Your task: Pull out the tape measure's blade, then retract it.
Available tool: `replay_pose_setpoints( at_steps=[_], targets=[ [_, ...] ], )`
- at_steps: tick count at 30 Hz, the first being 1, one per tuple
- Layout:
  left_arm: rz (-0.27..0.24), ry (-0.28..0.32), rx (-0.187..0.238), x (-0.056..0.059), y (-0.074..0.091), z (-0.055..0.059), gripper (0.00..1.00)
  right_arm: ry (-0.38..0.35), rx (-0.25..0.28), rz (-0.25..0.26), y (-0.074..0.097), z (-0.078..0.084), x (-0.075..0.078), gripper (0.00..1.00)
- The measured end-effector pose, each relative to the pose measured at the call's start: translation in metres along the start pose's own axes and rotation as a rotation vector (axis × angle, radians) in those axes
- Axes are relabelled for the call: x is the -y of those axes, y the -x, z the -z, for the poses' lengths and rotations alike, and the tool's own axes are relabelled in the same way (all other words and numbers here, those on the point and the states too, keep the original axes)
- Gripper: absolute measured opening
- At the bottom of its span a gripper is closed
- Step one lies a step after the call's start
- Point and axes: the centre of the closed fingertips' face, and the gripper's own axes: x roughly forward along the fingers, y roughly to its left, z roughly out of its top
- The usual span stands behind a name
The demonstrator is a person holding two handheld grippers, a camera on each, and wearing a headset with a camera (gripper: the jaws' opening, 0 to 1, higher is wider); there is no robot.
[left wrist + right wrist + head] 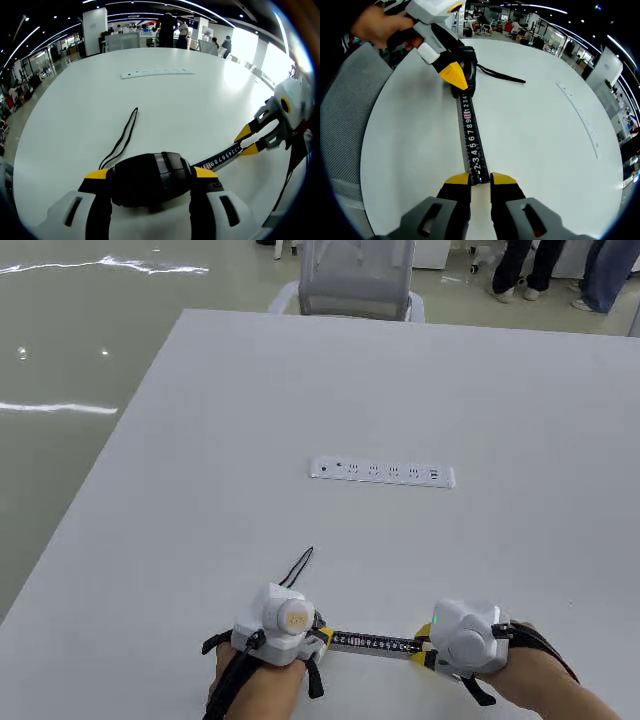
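Note:
The black tape measure case (145, 187) sits on the white table, with my left gripper (151, 174) shut on it, a yellow tip on each side. Its blade (470, 131) runs flat over the table, numbers up, to my right gripper (480, 178), which is shut on the blade's end. In the head view the short drawn-out blade (375, 643) spans between the left gripper (318, 636) and the right gripper (421, 646) near the table's front edge. The case's black wrist strap (121, 139) trails away across the table.
A white power strip (382, 472) lies across the middle of the table (200, 440). A grey chair (355, 278) stands at the far edge, with people on the floor behind it. A chair back (345, 125) sits close beside the near edge.

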Motion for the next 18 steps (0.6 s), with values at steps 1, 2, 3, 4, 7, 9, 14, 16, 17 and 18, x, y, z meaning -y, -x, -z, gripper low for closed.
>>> replay_pose_setpoints(
  at_steps=[1,2,3,4,7,9,14,16,17,18],
  targets=[
    [0.001,0.000,0.000,0.0001,0.0001,0.0001,0.60,0.000,-0.001,0.000,-0.0006,-0.0005,0.0001,0.13],
    [0.001,0.000,0.000,0.0002,0.0001,0.0001,0.60,0.001,-0.001,-0.001,-0.0008,-0.0010,0.0000,0.13],
    [0.001,0.001,-0.001,0.0003,0.0002,0.0002,0.60,0.002,-0.001,-0.002,-0.0011,-0.0019,0.0000,0.13],
    [0.001,0.001,-0.001,0.0003,0.0002,0.0001,0.60,0.004,-0.003,-0.001,-0.0017,-0.0024,-0.0001,0.13],
    [0.001,0.001,-0.002,0.0002,0.0000,0.0002,0.60,0.005,-0.004,-0.003,-0.0025,-0.0031,-0.0004,0.13],
    [0.001,0.000,-0.001,0.0002,0.0000,0.0001,0.60,0.006,-0.003,-0.005,-0.0029,-0.0038,-0.0005,0.13],
    [0.002,0.000,0.000,0.0001,-0.0001,-0.0001,0.60,0.005,-0.004,-0.005,-0.0035,-0.0050,-0.0007,0.13],
    [0.002,0.000,0.000,0.0000,-0.0001,-0.0001,0.60,0.004,-0.003,-0.005,-0.0039,-0.0060,-0.0006,0.13],
    [0.003,0.000,-0.001,0.0001,-0.0001,0.0000,0.60,0.005,-0.003,-0.005,-0.0041,-0.0066,-0.0006,0.13],
    [0.003,0.000,-0.002,-0.0001,-0.0003,0.0000,0.60,0.004,-0.003,-0.006,-0.0042,-0.0069,-0.0005,0.13]
  ],
)
